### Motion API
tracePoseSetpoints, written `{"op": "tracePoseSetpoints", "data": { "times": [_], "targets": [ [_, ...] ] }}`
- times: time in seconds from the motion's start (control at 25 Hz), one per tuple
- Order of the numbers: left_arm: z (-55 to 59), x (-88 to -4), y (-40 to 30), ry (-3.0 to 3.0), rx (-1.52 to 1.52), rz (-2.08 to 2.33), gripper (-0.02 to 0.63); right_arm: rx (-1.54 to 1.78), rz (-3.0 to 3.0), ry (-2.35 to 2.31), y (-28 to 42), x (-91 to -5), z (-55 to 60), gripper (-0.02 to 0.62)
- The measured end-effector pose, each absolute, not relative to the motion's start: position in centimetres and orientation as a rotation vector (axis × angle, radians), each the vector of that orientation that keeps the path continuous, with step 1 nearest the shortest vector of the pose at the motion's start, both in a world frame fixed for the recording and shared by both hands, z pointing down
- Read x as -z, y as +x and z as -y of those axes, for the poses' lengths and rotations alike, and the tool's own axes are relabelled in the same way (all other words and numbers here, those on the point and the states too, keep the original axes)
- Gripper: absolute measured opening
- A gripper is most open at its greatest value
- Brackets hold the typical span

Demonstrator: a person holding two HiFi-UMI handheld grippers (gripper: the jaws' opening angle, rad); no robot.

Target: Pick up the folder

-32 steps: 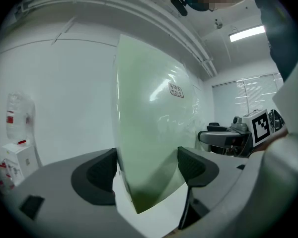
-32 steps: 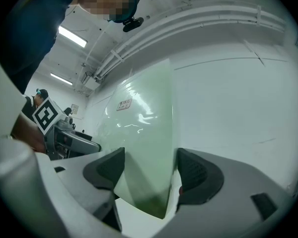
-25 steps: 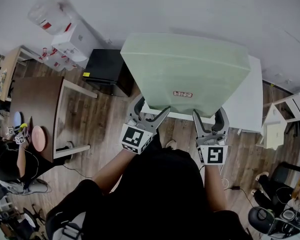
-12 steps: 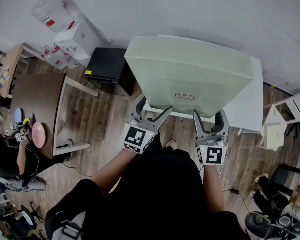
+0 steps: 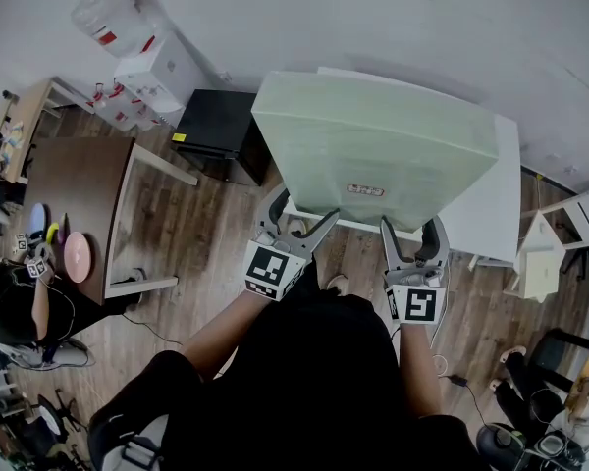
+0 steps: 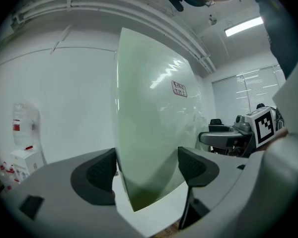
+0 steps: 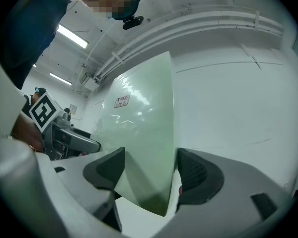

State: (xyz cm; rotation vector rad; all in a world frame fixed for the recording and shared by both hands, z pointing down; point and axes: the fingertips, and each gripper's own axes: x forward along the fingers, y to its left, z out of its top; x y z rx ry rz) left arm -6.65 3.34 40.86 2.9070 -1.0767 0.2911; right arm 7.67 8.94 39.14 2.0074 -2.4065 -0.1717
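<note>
Where the wood floor (image 5: 206, 234) meets the white wall (image 5: 373, 18), two tabletops stand: one brown tabletop (image 5: 69, 194) at the left and one white tabletop (image 5: 491, 204) ahead of the person, with one black cabinet (image 5: 216, 130) between them. One folder (image 5: 373, 150) is in view, and it covers most of the white tabletop from the head camera. It is a broad, pale green, slightly see-through sheet with a glossy face and a thicker far edge, bowed gently across its width. It is held by its near edge, one corner in each of the two grippers. In both gripper views the folder (image 6: 149, 123) rises from the fingers against wall and ceiling, so the folder (image 7: 139, 133) stands lifted and tilted rather than lying flat. The left gripper (image 5: 302, 207) takes the near left corner; in its own view the left gripper (image 6: 146, 165) has both dark fingers (image 6: 102, 175) clenched on that corner, which fills the gap between them. The right gripper (image 5: 412, 226) takes the near right corner, and the right gripper (image 7: 149, 170) likewise has its two fingers (image 7: 191, 175) pressed on the folder. That makes four fingers, all on green plastic. Two marker cubes (image 5: 272, 269) ride behind the grippers, one each. One small red-printed label (image 5: 365, 190) sits on the folder's face near the held edge; its print is too small to read.
</note>
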Motion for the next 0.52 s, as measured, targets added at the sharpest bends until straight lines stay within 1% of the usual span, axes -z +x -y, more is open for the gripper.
{"op": "tracePoseSetpoints", "data": {
  "times": [0.52],
  "targets": [
    [-3.58,-40.69,-5.88,2.917,-0.303,1.045,0.376,0.147,2.375,2.039,8.21,-39.29,-9.5,0.331]
  ]
}}
